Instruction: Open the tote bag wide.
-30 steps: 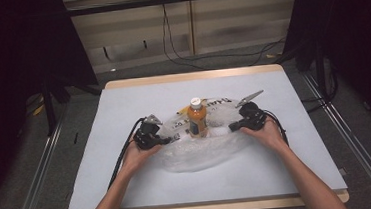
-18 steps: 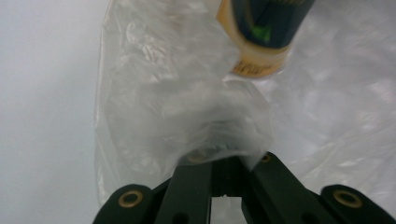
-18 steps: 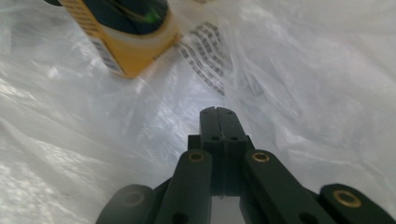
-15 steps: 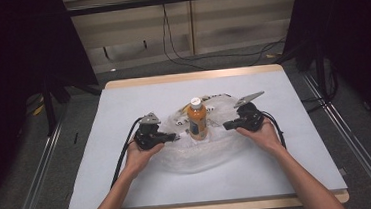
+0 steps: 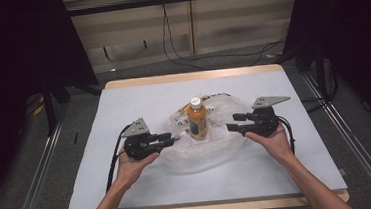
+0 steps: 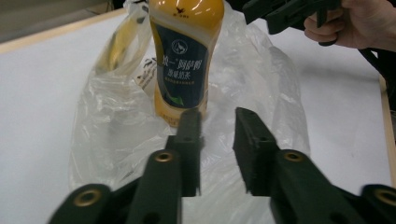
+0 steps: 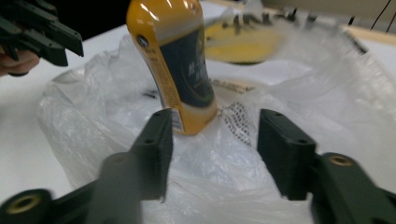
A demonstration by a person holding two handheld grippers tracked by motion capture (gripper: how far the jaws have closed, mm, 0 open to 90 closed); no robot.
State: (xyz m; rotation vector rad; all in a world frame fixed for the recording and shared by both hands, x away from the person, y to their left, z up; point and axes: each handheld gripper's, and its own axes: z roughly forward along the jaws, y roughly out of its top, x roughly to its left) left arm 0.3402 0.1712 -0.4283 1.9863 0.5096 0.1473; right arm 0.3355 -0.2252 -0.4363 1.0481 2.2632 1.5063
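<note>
Orange drink bottle with a white cap and dark label [image 5: 197, 120] stands upright mid-table on the crumpled clear plastic bag [image 5: 212, 150]. Both grippers, left [image 5: 168, 137] and right [image 5: 232, 122], have just let go of the bag's edges: their jaws have been opening, now spread and empty (film lies slack beneath them), and both hands have drawn back, so the bag lies open around the bottle.

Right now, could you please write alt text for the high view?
An orange bottle stands upright on a crumpled clear plastic bag on a white table. A hand-held claw flanks it on each side, left claw and right claw, both open.
</note>
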